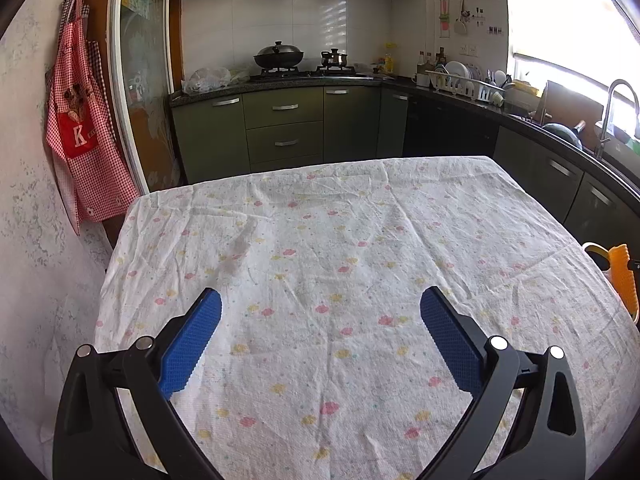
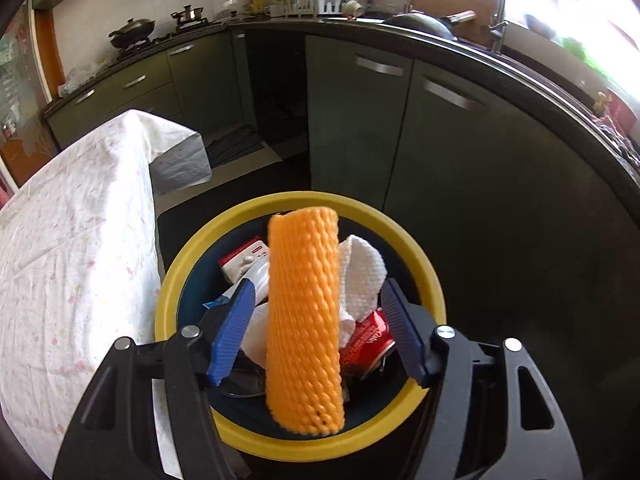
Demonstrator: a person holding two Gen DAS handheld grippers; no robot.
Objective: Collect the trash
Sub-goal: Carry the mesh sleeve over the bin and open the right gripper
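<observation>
Judging the task nearly done: we see our right hand-held gripper (image 2: 316, 332), jaws apart, with the orange foam net (image 2: 304, 320) between them over the full yellow bin (image 2: 434, 288); our left hand-held gripper (image 1: 320, 332) is open over the bare desk (image 1: 340, 220), bin at its 3 o'clock.

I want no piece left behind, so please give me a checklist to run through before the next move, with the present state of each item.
1. Right gripper open: ok, jaws wide.
2. Orange foam net sleeve free of the blue pads: ok, gaps on both sides.
3. Sleeve over the yellow-rimmed round bin: ok.
4. Sleeve settled in the bin: cannot tell.
5. Left gripper open and empty: ok.
6. White flowered tablecloth without trash: ok in the left wrist view; edges cannot tell.
</observation>
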